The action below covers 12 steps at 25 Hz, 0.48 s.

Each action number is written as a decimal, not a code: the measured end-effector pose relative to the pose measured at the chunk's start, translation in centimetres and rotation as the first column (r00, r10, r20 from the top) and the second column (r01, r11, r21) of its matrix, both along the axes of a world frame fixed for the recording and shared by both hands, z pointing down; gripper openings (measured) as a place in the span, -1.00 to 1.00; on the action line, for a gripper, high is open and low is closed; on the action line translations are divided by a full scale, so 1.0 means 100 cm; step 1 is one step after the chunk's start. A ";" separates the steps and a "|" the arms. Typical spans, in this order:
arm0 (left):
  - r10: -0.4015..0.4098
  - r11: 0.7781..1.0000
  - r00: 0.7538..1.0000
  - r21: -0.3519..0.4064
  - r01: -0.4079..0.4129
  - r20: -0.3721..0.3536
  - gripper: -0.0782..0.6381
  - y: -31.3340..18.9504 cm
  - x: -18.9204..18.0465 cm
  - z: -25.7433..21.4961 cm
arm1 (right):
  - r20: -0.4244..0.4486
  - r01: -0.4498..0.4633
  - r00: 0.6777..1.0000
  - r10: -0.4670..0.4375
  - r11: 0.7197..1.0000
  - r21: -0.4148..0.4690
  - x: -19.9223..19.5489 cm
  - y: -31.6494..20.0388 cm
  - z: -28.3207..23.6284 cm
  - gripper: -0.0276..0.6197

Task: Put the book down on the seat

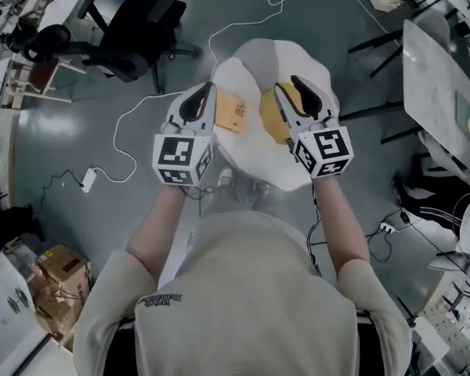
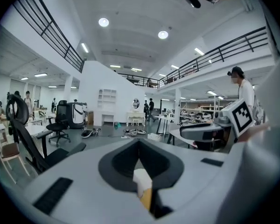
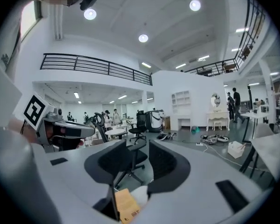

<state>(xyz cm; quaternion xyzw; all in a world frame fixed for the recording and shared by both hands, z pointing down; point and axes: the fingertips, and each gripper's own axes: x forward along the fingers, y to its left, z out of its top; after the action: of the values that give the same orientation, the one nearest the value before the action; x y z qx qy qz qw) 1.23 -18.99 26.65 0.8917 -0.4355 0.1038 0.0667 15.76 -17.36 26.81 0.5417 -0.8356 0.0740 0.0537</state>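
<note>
A tan book [image 1: 235, 114] lies flat on the round white seat [image 1: 298, 53] far below both grippers, which hide part of it. Neither gripper touches it. My left gripper [image 1: 210, 89] is held high at the left with its fingers meeting and nothing between them; in the left gripper view a sliver of the book [image 2: 146, 198] and the seat [image 2: 141, 178] shows under the jaws. My right gripper [image 1: 288, 86] hangs at the right with a gap between its fingers and nothing in it. In the right gripper view the book [image 3: 123, 205] shows low between its jaws [image 3: 136, 144].
A black office chair [image 1: 133, 37] stands on the grey floor at the upper left. A white cable [image 1: 141, 108] runs past the seat to a power strip [image 1: 88, 180]. A grey table [image 1: 442, 92] is at the right, a cardboard box [image 1: 55, 276] at the lower left.
</note>
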 end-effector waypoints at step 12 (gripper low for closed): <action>0.113 0.978 0.993 0.172 -0.117 0.029 -0.75 0.045 0.009 -0.091 | 0.013 0.007 1.000 -0.009 0.980 0.197 -0.011 0.074 -0.122 -0.74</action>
<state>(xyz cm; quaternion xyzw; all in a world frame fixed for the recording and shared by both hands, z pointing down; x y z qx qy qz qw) 2.16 -14.49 17.54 0.9167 -0.3913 0.0778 -0.0215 14.70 -9.99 14.59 0.5404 -0.8413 -0.0057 -0.0058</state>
